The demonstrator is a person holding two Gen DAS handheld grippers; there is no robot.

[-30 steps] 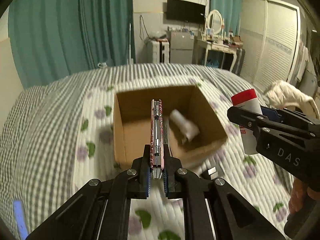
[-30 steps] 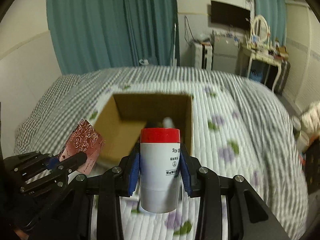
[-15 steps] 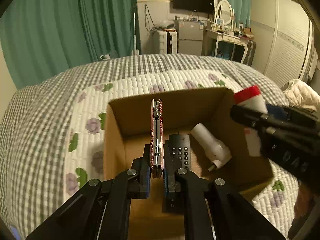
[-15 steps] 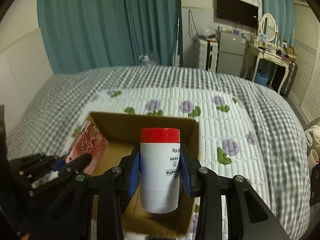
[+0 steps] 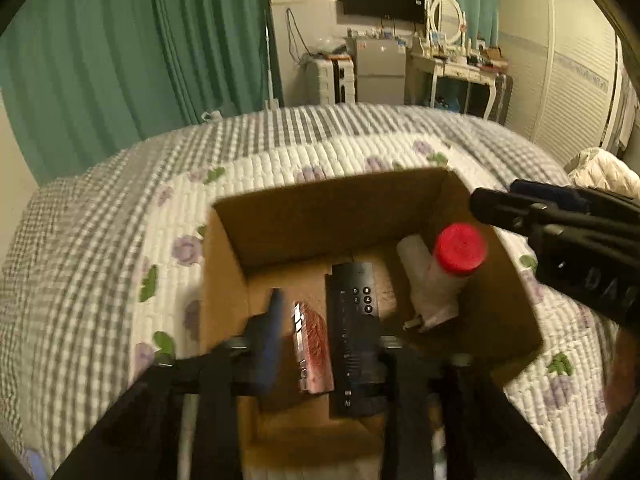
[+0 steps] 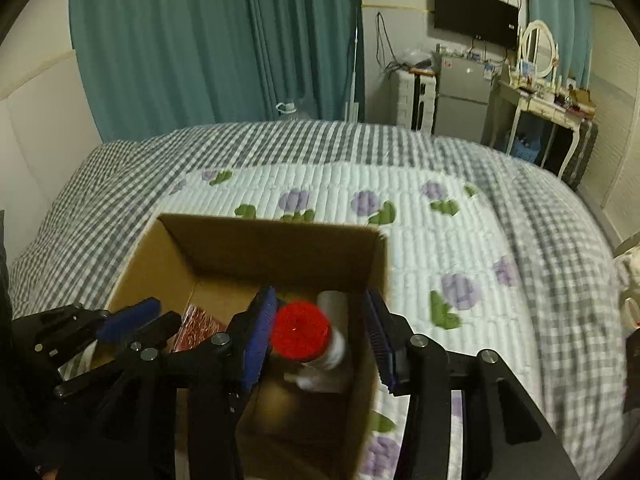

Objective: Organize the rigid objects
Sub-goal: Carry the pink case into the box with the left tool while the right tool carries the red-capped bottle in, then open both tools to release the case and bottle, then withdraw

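An open cardboard box (image 5: pixel 404 196) (image 6: pixel 256 240) stands on the bed. My left gripper (image 5: pixel 326 332) is open above its near side. The red rose-patterned case (image 5: pixel 314 348) (image 6: pixel 200 326) is loose between the fingers, inside the box beside a black remote (image 5: pixel 352 336). My right gripper (image 6: pixel 320 336) is open over the box's right part; it also shows in the left wrist view (image 5: pixel 560 236). The white bottle with a red cap (image 5: pixel 452 264) (image 6: pixel 304 332) is free of the pads, inside the box by a white plug-like object (image 5: pixel 416 276).
The bed has a white floral quilt (image 6: pixel 400 216) over a grey checked cover (image 5: pixel 80 240). Teal curtains, a TV, a small fridge and a dressing table (image 6: pixel 544 100) stand beyond the bed. A white garment (image 5: pixel 600 168) lies at the right.
Both grippers moved over the box and opened. The red case left the left gripper and the red-capped bottle left the right gripper; both are now inside the box.
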